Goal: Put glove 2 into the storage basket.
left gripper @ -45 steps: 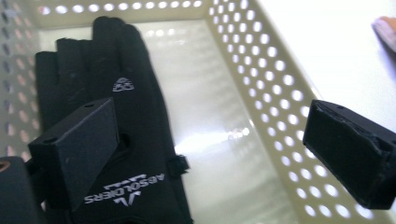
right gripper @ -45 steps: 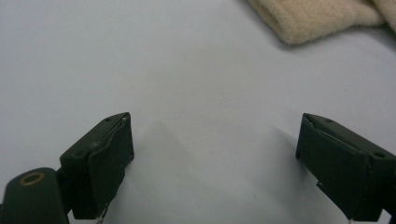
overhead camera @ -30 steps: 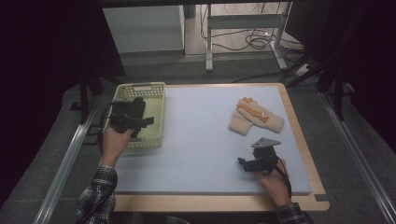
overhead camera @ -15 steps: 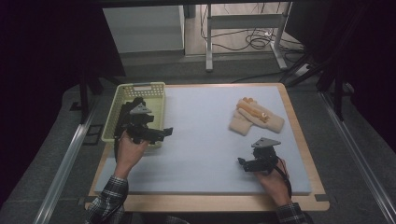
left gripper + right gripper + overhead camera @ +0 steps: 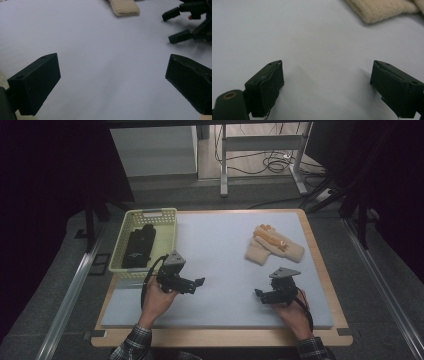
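Left tongs have swung from the basket toward frame centre, gaping empty; right tongs likewise; beige cloth likely next.

Matt plastic, soft cloth, pale wood

The tongs are matt black plastic; the gloves are fuzzy beige knit cloth; the counter has a smooth matt grey mat with wooden edging; the basket is pale yellow-green plastic lattice.
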Demonstrator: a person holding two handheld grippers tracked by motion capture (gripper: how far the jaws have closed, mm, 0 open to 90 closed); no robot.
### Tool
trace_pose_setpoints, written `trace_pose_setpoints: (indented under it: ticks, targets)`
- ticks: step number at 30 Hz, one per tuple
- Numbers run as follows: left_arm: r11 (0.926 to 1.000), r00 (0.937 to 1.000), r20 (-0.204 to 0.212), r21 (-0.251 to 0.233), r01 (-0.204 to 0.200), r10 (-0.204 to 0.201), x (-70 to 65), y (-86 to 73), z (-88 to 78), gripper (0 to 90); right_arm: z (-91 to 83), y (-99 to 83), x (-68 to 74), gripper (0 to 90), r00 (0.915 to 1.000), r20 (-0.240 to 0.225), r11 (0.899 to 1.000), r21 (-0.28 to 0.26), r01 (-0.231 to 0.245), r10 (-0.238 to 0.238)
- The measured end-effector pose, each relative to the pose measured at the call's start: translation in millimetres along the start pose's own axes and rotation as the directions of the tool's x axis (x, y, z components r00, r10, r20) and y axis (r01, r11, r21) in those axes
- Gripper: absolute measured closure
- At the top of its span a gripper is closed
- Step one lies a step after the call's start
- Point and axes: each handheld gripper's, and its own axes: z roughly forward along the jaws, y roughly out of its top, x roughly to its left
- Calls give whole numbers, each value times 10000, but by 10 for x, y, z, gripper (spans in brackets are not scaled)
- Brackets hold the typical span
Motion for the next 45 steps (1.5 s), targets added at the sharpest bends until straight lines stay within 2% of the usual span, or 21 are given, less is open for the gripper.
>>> trace_pose_setpoints:
  ticks: [3, 5, 10, 15, 17, 20, 23, 26, 34, 40, 42, 45]
  targets:
    - [9999, 9999, 63, 82, -93, 93, -65, -98, 44, 1, 0, 0, -1, 110, 10000, -5, 10000, 7, -20, 20]
    - [9994, 9997, -41, 264, -238, 239, -98, -182, 84, 1, 0, 1, -1, 111, 10000, -12, 10000, 8, -27, 27]
    - [9987, 9998, -111, 483, -162, 167, -120, -374, 154, 1, 0, 1, -3, 111, 10000, -33, 10000, -1, -36, 36]
    - [9943, 9983, -468, 1023, -296, 345, -115, -578, 220, 2, 0, 1, -3, 112, 10000, -36, 10000, 0, -43, 43]
    - [9904, 9965, -686, 1331, -382, 477, -109, -631, 242, 1, 0, 1, -6, 113, 10000, -45, 10000, -7, -29, 29]
    - [9874, 9951, -849, 1538, -377, 513, -95, -699, 256, 1, -1, 1, -6, 114, 10000, -57, 10000, -7, -41, 41]
    - [9861, 9948, -947, 1651, -211, 371, -75, -719, 265, 0, -1, 2, -7, 116, 10000, -63, 10000, -1, -44, 44]
    - [9843, 9970, -772, 1766, 65, 72, -44, -717, 279, 0, -5, 1, -7, 130, 10000, -79, 10000, -25, -33, 33]
    - [9839, 9970, -771, 1787, 30, 110, -43, -719, 279, 0, -27, 3, -8, 259, 9999, -136, 9998, -176, 10, -13]
    - [9840, 9970, -767, 1779, 43, 95, -41, -720, 278, 0, 9, 91, -116, 320, 9996, -197, 9998, -81, -193, 191]
    - [9840, 9970, -767, 1781, 41, 97, -41, -720, 279, 0, 34, 147, -157, 341, 9981, -429, 9989, -157, -447, 440]
    - [9839, 9971, -755, 1786, 57, 79, -38, -719, 278, 0, 69, 243, -207, 392, 9972, -597, 9987, -217, -470, 456]
